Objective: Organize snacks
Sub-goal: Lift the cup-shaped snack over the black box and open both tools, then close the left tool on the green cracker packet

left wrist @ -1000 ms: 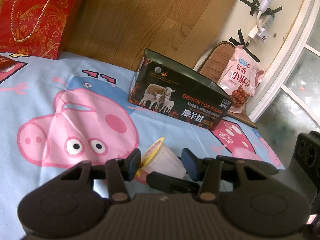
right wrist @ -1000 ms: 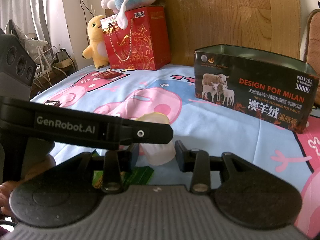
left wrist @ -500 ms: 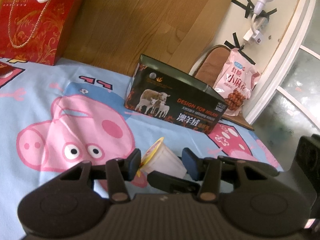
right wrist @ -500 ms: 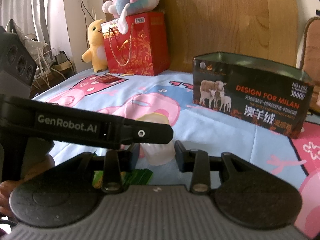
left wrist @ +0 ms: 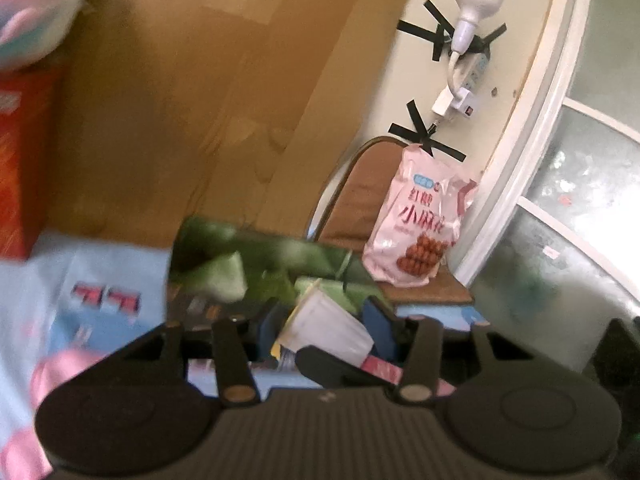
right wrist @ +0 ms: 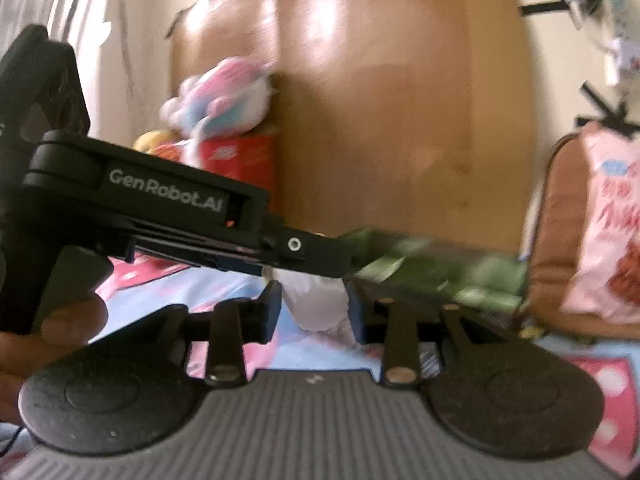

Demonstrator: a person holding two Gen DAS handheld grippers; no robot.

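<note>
Both grippers are shut on the same small white jelly cup with a yellow lid. In the left wrist view the cup (left wrist: 324, 330) lies tilted between my left gripper's (left wrist: 322, 322) blue pads. In the right wrist view the cup (right wrist: 316, 302) sits between my right gripper's (right wrist: 314, 306) pads, with the left gripper's black finger crossing above it. The cup is lifted and close to the open dark tin box (left wrist: 256, 260), whose greenish inside shows (right wrist: 432, 272). Both views are blurred by motion.
A pink bag of snacks (left wrist: 416, 232) leans on a brown chair (left wrist: 360, 196) beyond the box. A red gift bag (right wrist: 240, 160) with a plush toy (right wrist: 224, 96) stands at the wooden headboard. The blue cartoon bedsheet (left wrist: 92, 280) lies below.
Both grippers have lifted the cup off the sheet and carried it forward up to the tin box, whose open top now shows. The views have tilted upward.
</note>
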